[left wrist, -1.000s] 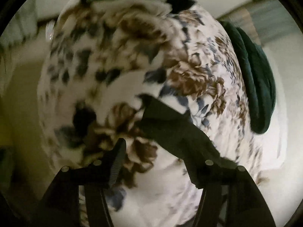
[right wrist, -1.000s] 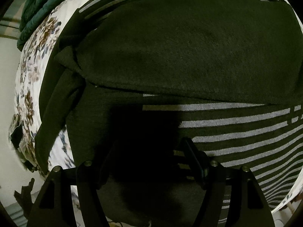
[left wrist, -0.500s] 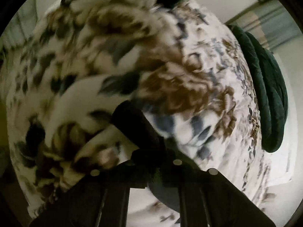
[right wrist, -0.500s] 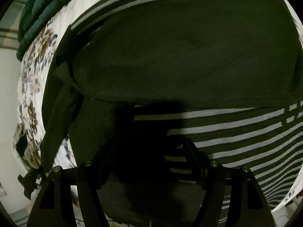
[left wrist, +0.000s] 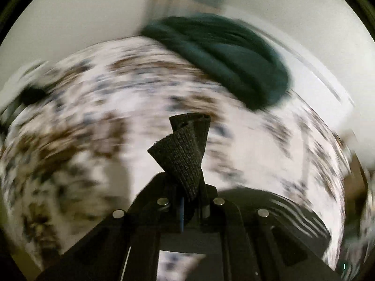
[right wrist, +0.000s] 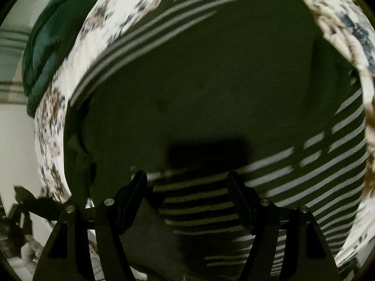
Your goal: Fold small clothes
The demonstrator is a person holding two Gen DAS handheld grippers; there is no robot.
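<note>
A dark garment with white stripes lies spread on the floral bedsheet, with a plain dark fold across its middle. My right gripper hovers over its striped lower part, open, with nothing between its fingers. In the left wrist view my left gripper is shut on a dark knitted sleeve end, which stands up crumpled from between the jaws, lifted off the sheet. The striped garment's body shows low on the right there. The background in that view is blurred by motion.
A folded dark green blanket lies at the far edge of the bed, also seen as the green blanket at upper left. A pale wall stands beyond the bed. Dark objects sit off the bed's edge.
The left gripper went from open beside the dark sleeve to shut on it, then rose and rolled with it. The right gripper shifted a little over the striped garment, still open.
</note>
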